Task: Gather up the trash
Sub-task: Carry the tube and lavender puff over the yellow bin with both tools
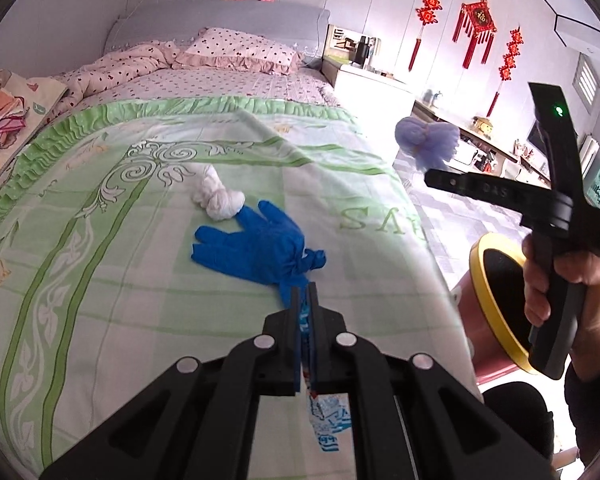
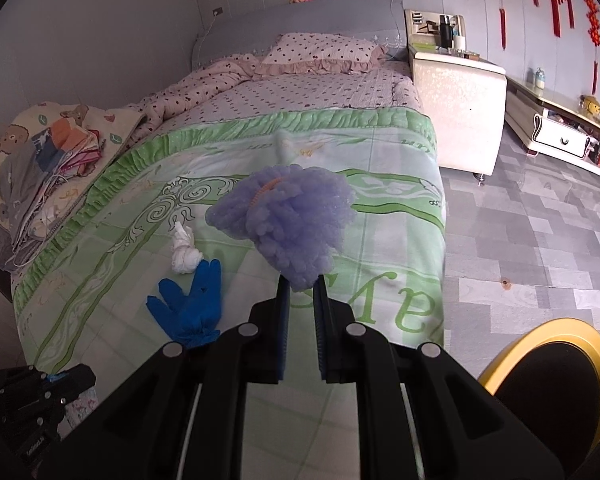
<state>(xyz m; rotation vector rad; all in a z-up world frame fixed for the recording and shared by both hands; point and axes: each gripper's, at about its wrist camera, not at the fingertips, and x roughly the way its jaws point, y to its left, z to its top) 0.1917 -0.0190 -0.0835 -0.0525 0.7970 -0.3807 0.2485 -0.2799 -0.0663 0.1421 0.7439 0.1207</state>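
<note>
Bed (image 1: 180,280) is wearing a smooth green-patterned sheet, grey tiled floor (image 2: 540,240) beside it. Round yellow-rimmed bin (image 2: 548,364) is sitting below. Right gripper (image 2: 302,284) is pinching a fluffy purple puff (image 2: 288,220); left gripper (image 1: 305,294) is squeezing a flat printed wrapper (image 1: 328,420). Crumpled blue glove (image 1: 256,248) and knotted white tissue (image 1: 218,198) are lying on the sheet.

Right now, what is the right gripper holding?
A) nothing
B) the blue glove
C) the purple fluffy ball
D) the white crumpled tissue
C: the right gripper is shut on the purple fluffy ball, held above the bed.
</note>
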